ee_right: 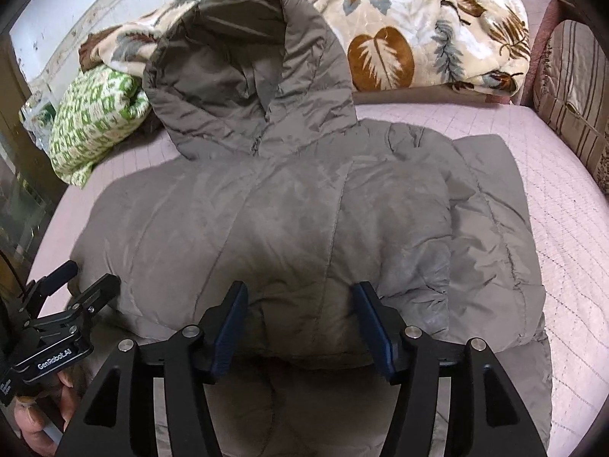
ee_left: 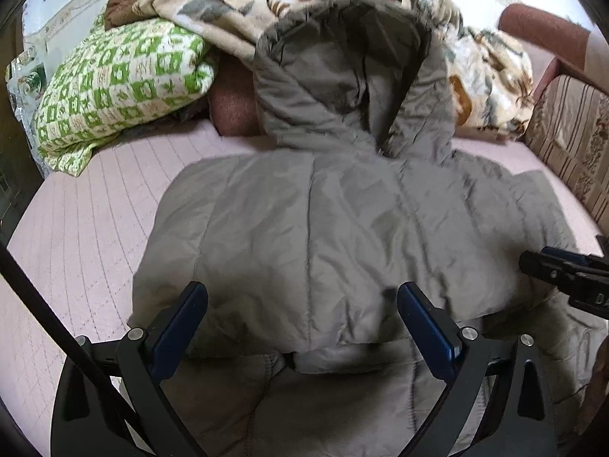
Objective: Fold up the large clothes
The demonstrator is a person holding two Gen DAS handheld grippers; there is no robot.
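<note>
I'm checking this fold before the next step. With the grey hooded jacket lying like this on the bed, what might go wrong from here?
1. The puffy jacket looks springy; with the left gripper and right gripper open, its folded lower edge may spring back.
2. The hood leans against the leaf-print blanket and may drag it along when folded.

The grey quilted hooded jacket lies flat on the pink bed; lower part folded up; hood propped against bedding.

Jacket flat on bed; blanket behind; pillow behind-left.
</note>
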